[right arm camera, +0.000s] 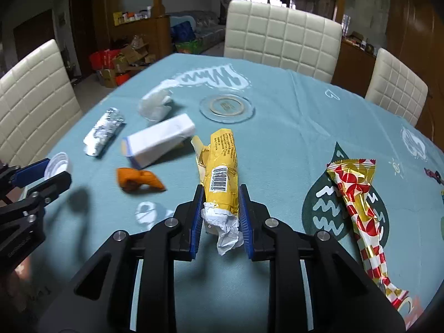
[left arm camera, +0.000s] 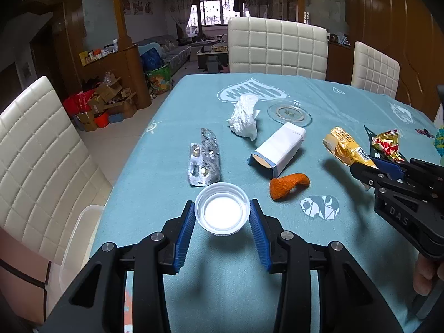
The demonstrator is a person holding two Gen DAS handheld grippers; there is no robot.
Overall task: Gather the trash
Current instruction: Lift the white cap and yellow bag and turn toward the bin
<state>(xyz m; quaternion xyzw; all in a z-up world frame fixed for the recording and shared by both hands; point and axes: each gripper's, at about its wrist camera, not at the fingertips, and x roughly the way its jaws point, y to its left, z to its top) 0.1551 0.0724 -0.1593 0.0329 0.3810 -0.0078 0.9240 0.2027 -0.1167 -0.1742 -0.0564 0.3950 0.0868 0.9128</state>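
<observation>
Bench view: your left gripper (left arm camera: 222,216) pinches the white cap (left arm camera: 222,212) between its pads. Your right gripper (right arm camera: 221,211) pinches the yellow wrapper's (right arm camera: 222,163) near end.

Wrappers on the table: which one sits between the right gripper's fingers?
The yellow wrapper with the barcode, in the right gripper. The red-and-gold wrapper lies free beside it.

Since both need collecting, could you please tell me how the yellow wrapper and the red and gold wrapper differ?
The yellow wrapper is plain yellow with a barcode; the red and gold wrapper has a shiny checked pattern. The yellow wrapper sits between the right tongs, white torn end toward the camera; the red and gold wrapper lies free on the tablecloth, to its right. Both are long, crumpled and empty-looking.
</observation>
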